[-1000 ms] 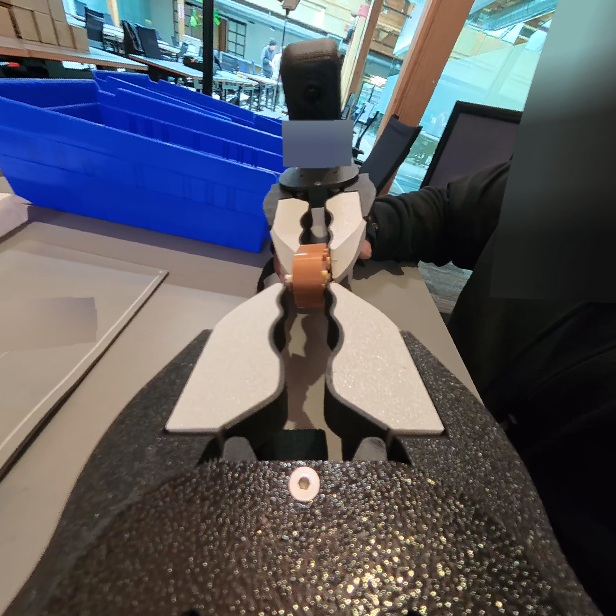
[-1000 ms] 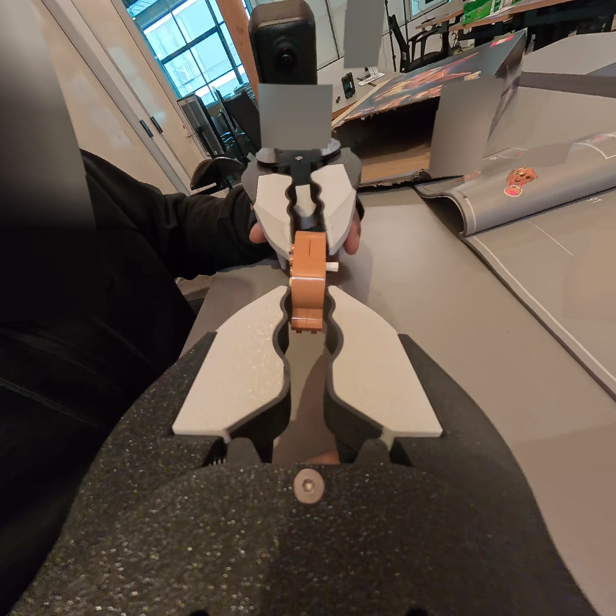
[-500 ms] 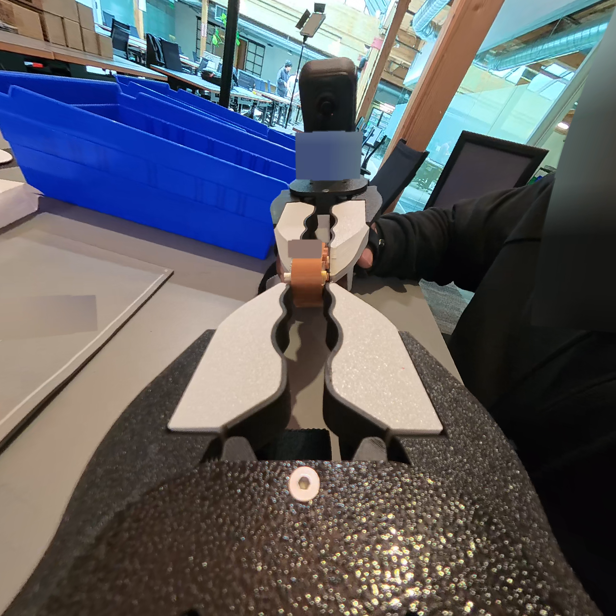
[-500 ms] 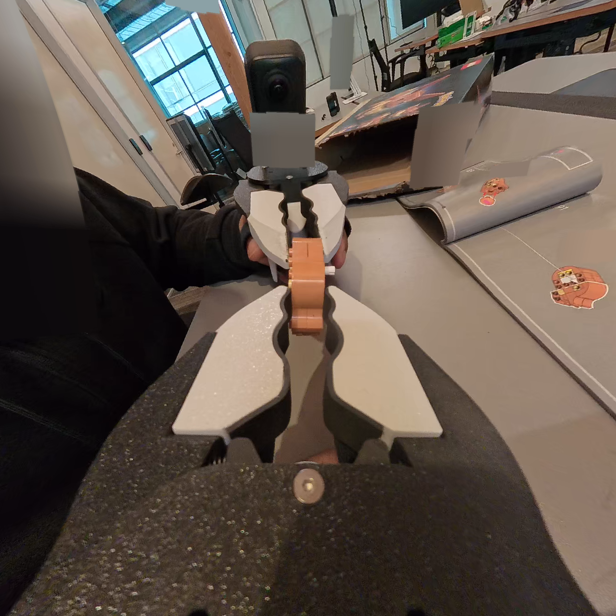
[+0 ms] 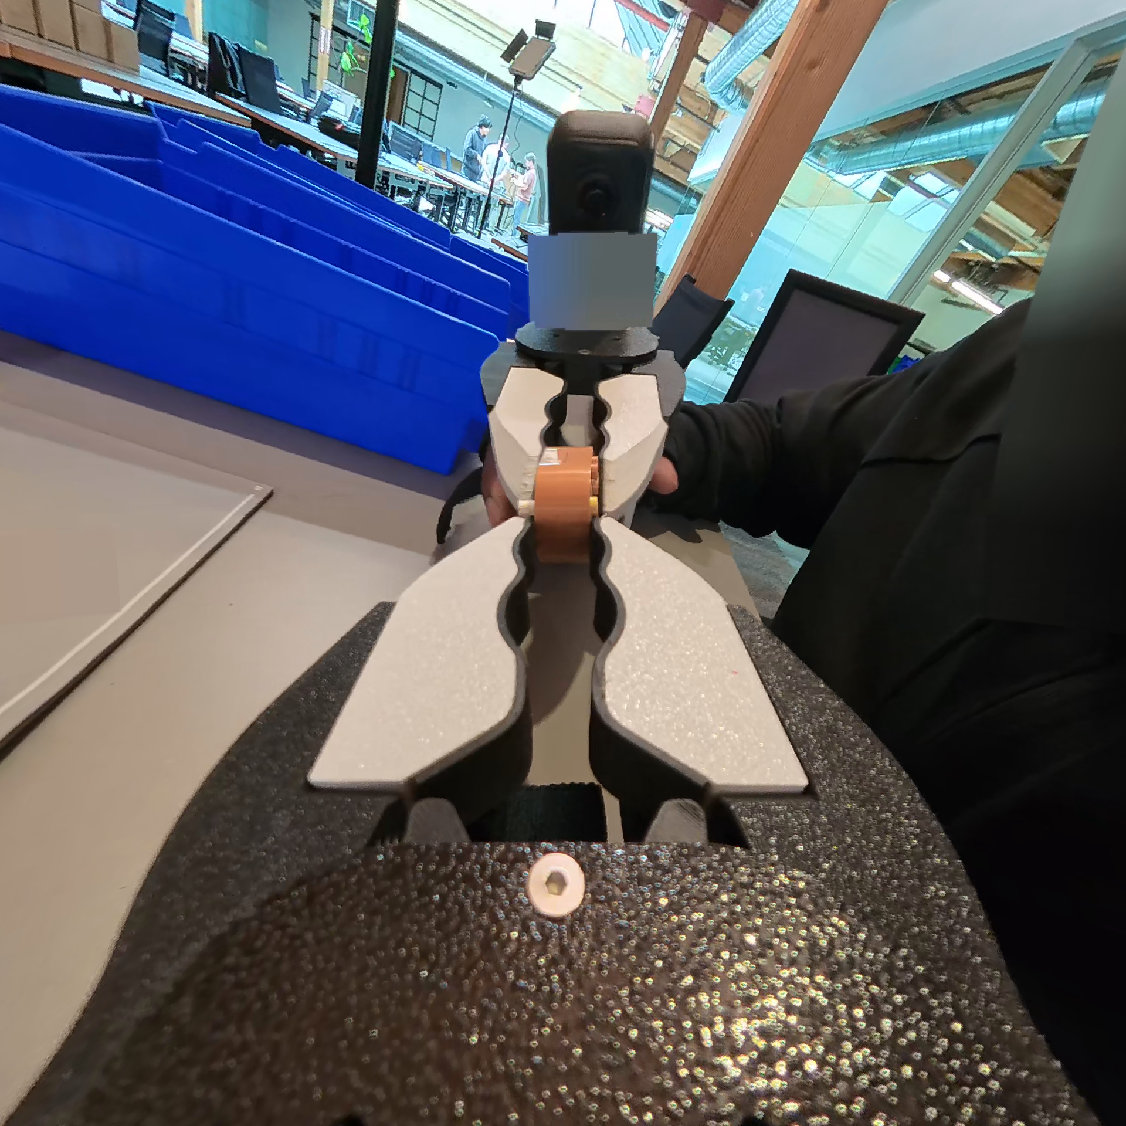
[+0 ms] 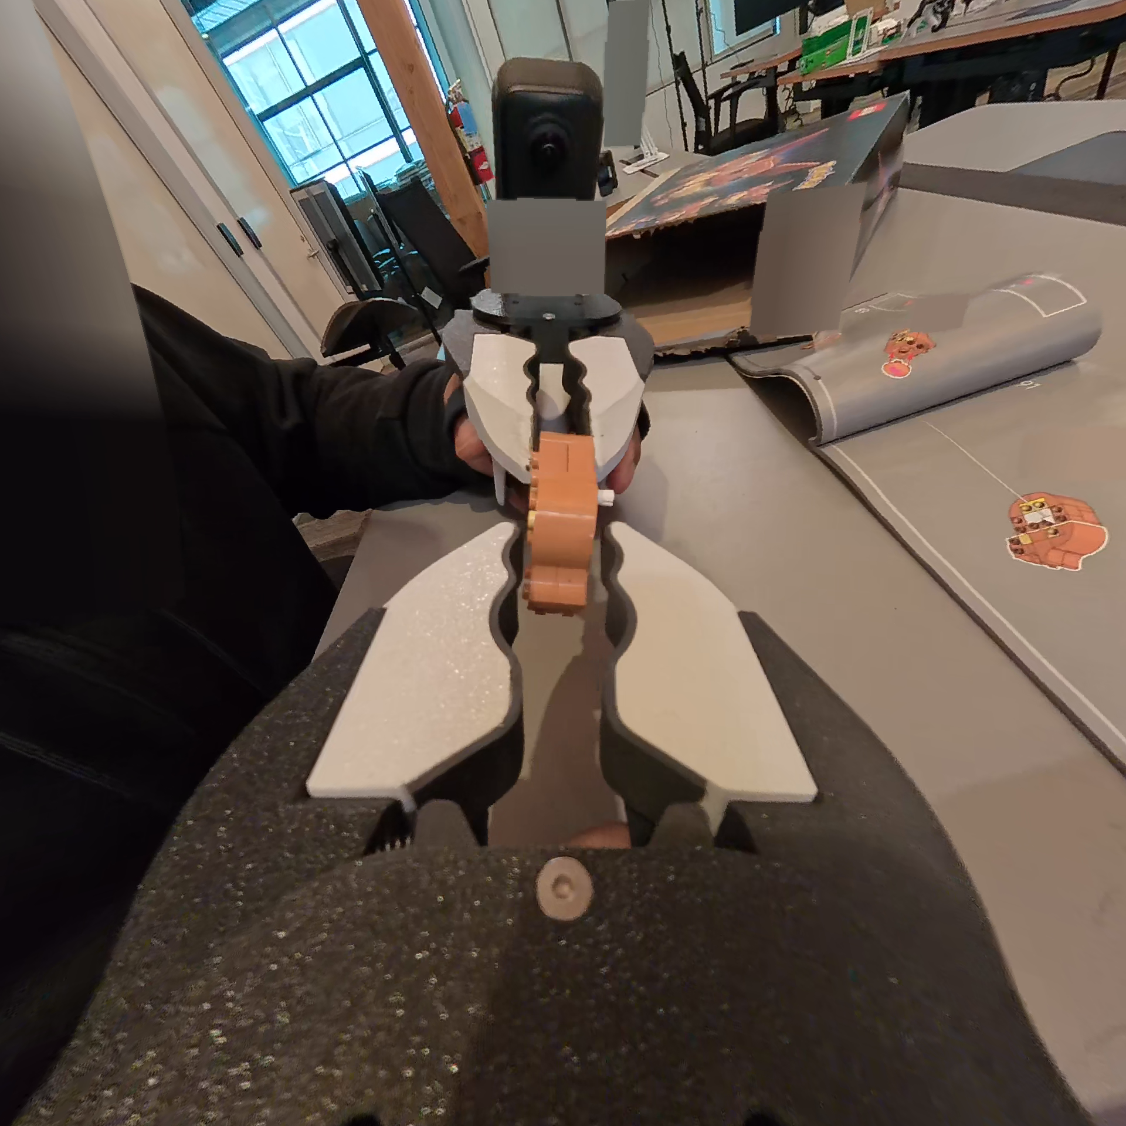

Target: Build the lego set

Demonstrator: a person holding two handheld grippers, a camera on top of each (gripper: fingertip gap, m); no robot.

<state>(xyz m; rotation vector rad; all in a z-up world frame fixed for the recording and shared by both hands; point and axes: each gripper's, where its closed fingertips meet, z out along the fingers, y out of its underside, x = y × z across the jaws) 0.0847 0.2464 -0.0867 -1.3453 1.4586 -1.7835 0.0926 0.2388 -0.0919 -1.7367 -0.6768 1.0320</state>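
A brown toy-brick assembly (image 5: 562,512) with a white pin on one side is held in the air above the grey table, between two grippers that face each other tip to tip. My left gripper (image 5: 562,530) is shut on one end of it, both pads pressed on its sides. In the right wrist view the assembly (image 6: 560,518) stands between the fingers of my right gripper (image 6: 560,536), with a narrow gap on each side, so this gripper is open. The left gripper (image 6: 560,469) shows there too, clamped on the far end. The right gripper (image 5: 566,496) also shows in the left wrist view.
Blue plastic bins (image 5: 244,292) stand at the back left beside a grey board (image 5: 91,548). An open booklet (image 6: 914,378), a printed box (image 6: 761,177) and a grey mat with a brown model picture (image 6: 1054,533) lie to the right. A person's dark sleeve (image 5: 853,457) is close by. The tips of both grippers are at nearly the same place.
My right gripper's fingers have spread and come off the brick assembly, which they pressed on before. My left gripper stays closed on it. Both grippers shifted slightly.
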